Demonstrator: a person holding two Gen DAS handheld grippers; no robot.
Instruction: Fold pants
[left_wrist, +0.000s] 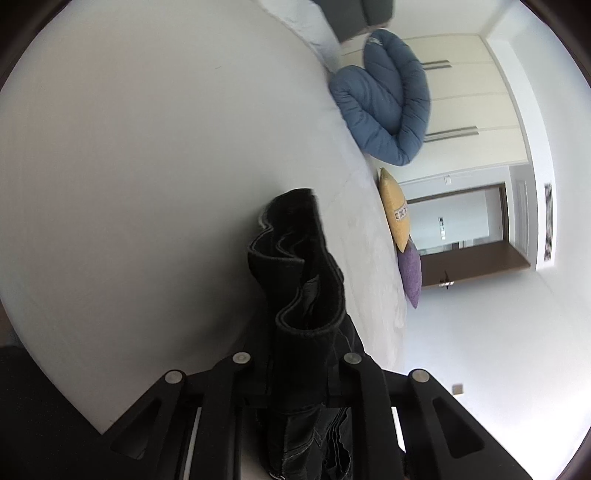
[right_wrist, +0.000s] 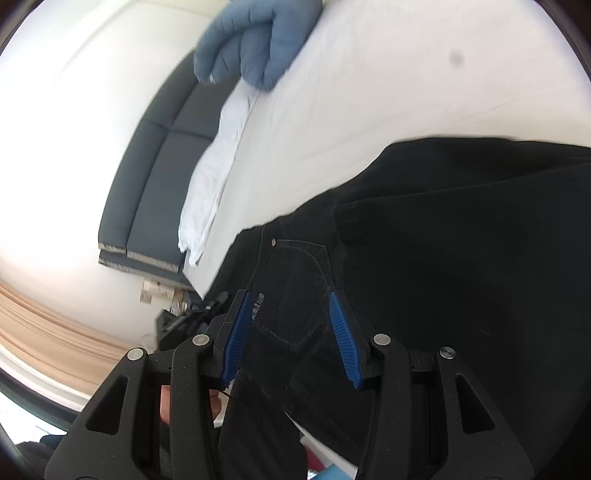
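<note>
Up close, black denim pants (right_wrist: 461, 258): heavy, matte, pale stitching curving round a pocket, one small metal rivet. Spread broadly over a smooth white bed sheet (right_wrist: 369, 92), one part hanging past the mattress edge. Bunched in wavy layered folds with pale raw edges (left_wrist: 295, 266) in the left wrist view, rising straight out between the black linkages of the left gripper (left_wrist: 295, 391), clamped tight on that thick bundle. Right gripper (right_wrist: 291, 332) spread wide, ribbed blue pads (right_wrist: 343, 339) flanking the pocket area, cloth lying between them unpinched. Farther off, a puffy quilted blue jacket (left_wrist: 384, 99) at the bed's edge, yellow pillow (left_wrist: 395, 210), purple pillow (left_wrist: 410, 273), dark grey padded headboard (right_wrist: 155, 177).
</note>
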